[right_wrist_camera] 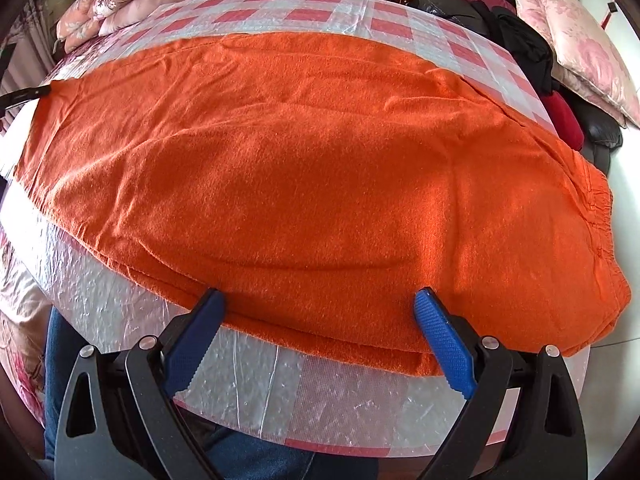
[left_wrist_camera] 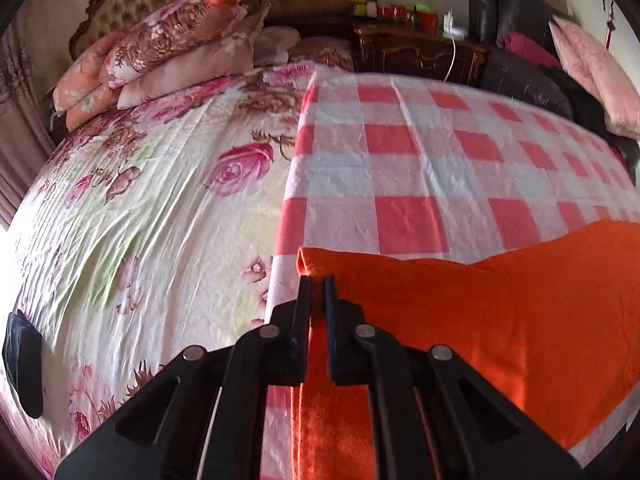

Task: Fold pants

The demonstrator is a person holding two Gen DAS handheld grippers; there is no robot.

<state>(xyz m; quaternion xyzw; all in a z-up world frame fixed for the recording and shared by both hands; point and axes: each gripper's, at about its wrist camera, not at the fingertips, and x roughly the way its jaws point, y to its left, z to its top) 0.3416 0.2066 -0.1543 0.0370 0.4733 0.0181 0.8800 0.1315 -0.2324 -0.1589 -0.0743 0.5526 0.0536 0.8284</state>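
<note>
Left hand-held gripper (left_wrist_camera: 318, 280) pinches orange pants (right_wrist_camera: 320, 184); right hand-held gripper (right_wrist_camera: 320, 300) spread wide.

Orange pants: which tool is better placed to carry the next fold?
Left. The left tool is already shut on the leg-end corner of the orange pants. The right tool stands open at the near edge, gripping nothing.
</note>
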